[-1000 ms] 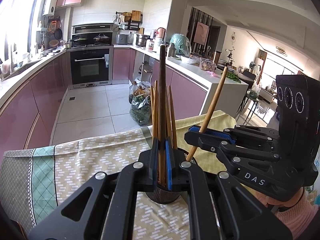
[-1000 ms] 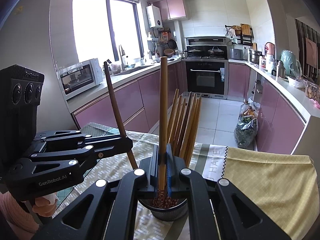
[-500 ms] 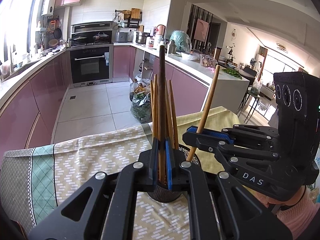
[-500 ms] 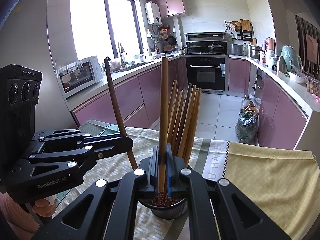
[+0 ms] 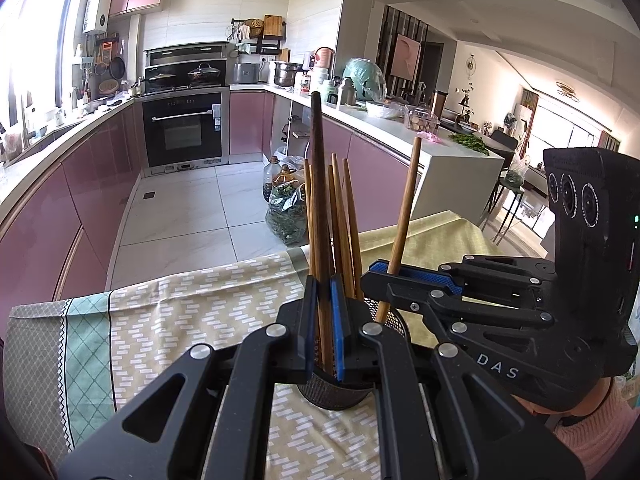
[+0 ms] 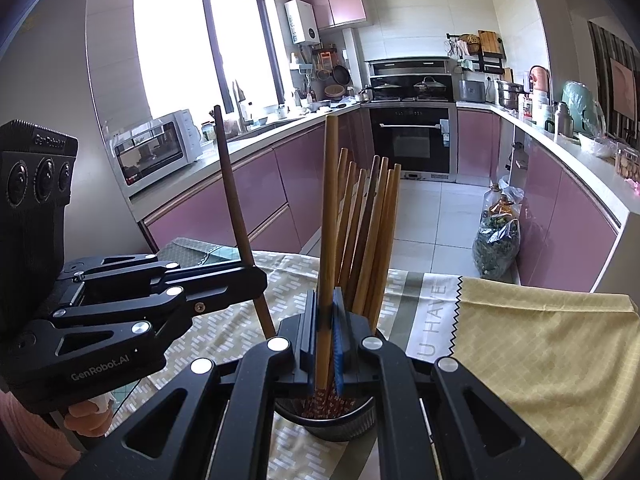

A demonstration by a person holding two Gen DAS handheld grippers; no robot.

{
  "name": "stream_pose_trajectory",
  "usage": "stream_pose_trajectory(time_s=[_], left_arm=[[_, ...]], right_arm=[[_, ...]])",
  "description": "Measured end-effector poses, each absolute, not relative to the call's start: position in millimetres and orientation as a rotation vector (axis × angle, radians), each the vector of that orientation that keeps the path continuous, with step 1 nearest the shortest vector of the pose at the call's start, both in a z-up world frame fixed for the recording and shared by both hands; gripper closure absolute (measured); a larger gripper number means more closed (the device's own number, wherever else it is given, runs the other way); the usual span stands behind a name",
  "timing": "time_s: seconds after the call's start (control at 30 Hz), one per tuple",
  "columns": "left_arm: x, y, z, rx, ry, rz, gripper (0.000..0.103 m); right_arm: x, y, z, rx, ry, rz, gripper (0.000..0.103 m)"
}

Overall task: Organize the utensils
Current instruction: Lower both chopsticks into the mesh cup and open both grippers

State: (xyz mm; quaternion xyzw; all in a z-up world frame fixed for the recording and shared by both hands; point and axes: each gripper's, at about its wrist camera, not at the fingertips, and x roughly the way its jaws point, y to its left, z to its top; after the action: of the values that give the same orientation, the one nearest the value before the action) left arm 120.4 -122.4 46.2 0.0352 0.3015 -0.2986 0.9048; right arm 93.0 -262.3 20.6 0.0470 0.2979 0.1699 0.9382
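Left tongs: closed on one dark brown chopstick, held upright, its lower end down inside the holder; seen from the right wrist camera, the same tongs reach in from the left, clamped on that dark stick.
Right tongs: closed on one light wooden chopstick, upright, its tip inside the holder; from the left wrist camera these tongs come in from the right, gripping the light stick, which leans to the right.
Holder: one dark mesh cup, standing on the surface directly below both tongs.
Loose chopsticks: about seven more stand in the holder, fanned out just behind the right tongs; exact count is hard to tell where they overlap.
Surface: covered with a yellow patterned cloth and a green-edged one.
Hands: a person's left hand and right hand, each in a pink sleeve.
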Motion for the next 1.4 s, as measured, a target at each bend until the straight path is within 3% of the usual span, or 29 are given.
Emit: stream_pose_trajectory(time_s=[1.4], left_arm=[[141,-138,28,0.088,0.666,-0.618,0.095]], right_arm=[[102,-273,12,0.182,0.634,0.340,0.096]])
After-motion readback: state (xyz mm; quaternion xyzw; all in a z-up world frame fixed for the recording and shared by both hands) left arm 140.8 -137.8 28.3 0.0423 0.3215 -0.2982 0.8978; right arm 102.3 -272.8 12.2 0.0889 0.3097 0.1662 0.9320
